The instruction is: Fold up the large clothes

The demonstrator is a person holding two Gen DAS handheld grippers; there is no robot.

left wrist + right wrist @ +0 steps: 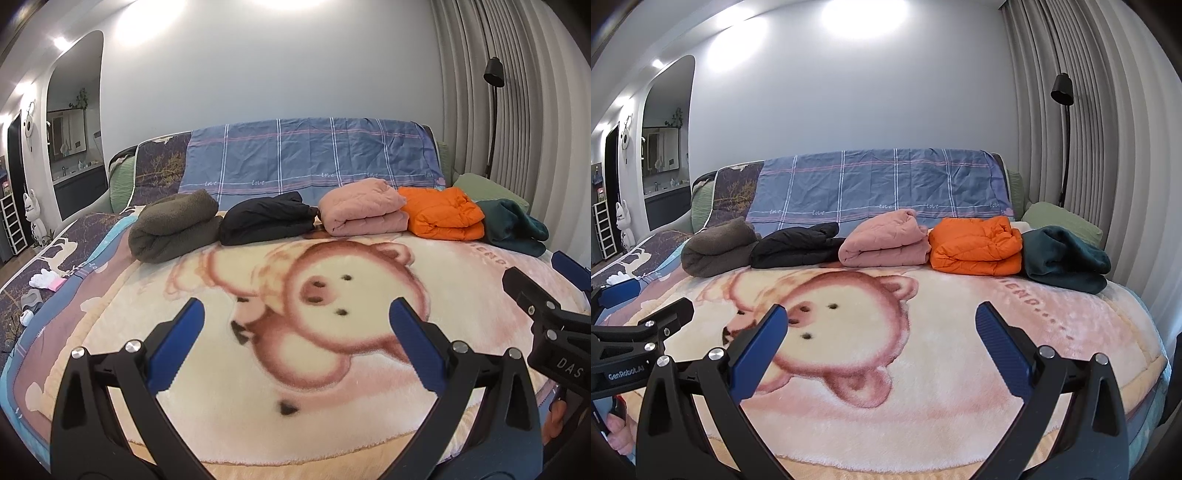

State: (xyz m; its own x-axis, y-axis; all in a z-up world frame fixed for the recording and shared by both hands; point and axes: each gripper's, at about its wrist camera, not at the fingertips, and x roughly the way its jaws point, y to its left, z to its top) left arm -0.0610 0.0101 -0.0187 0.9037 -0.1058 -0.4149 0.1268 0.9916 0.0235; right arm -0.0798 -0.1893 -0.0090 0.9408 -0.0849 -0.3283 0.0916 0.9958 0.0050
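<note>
Several folded garments lie in a row at the far end of the bed: an olive fleece (173, 230) (718, 251), a black jacket (267, 218) (798, 247), a pink quilted one (364, 212) (886, 240), an orange puffer (445, 218) (977, 245) and a dark teal one (515, 227) (1065, 260). My left gripper (295, 314) is open and empty above the pig blanket (236, 398). My right gripper (879, 321) is open and empty too, over the same blanket (923, 387). Each gripper shows at the edge of the other's view: the right gripper (539, 291) and the left gripper (646, 314).
A blue checked sheet (314, 158) drapes the headboard. A green pillow (1060, 221) lies behind the teal garment. A black floor lamp (1063, 136) and grey curtains (1108, 147) stand on the right. Small white and pink items (46, 280) lie at the bed's left side.
</note>
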